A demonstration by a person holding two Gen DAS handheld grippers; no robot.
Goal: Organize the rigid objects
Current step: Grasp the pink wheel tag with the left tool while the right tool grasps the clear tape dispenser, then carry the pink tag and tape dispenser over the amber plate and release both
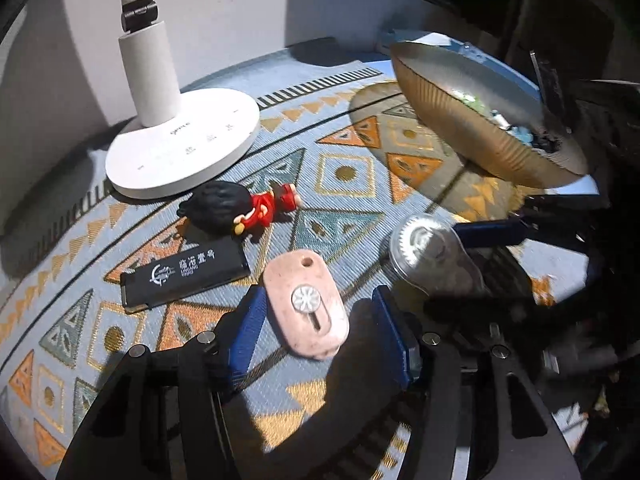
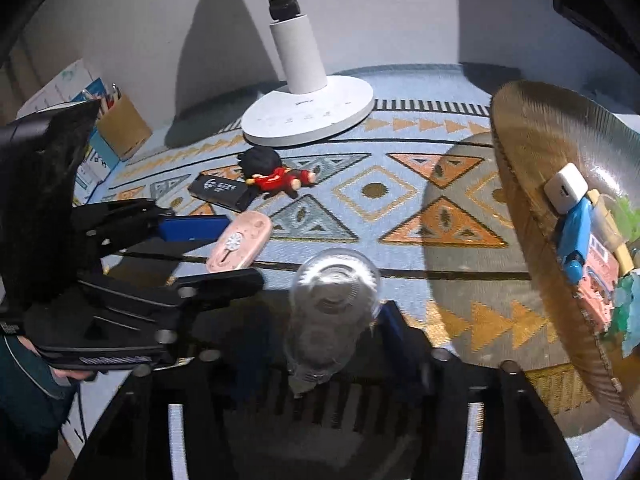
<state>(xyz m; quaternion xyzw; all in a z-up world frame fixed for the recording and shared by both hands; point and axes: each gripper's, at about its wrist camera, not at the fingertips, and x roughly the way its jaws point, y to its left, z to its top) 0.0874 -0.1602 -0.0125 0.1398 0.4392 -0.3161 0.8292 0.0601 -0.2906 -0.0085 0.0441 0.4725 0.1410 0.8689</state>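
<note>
– Cutter (image 1: 306, 304) is seen flat on the cloth (image 1: 344, 172), between the left gripper's (image 1: 318, 308) unclenched jaws.
– Light, stiff, slick plastic is judged; its long sides are best pinched. The right gripper's (image 2: 332, 320) hold on the bottle (image 2: 334, 280) cannot be told.

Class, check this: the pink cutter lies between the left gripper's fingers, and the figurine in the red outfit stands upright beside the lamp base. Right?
Not quite. The figurine lies on its side by the lamp base, as the left wrist view shows. The pink cutter does lie between the left gripper's fingers.
</note>
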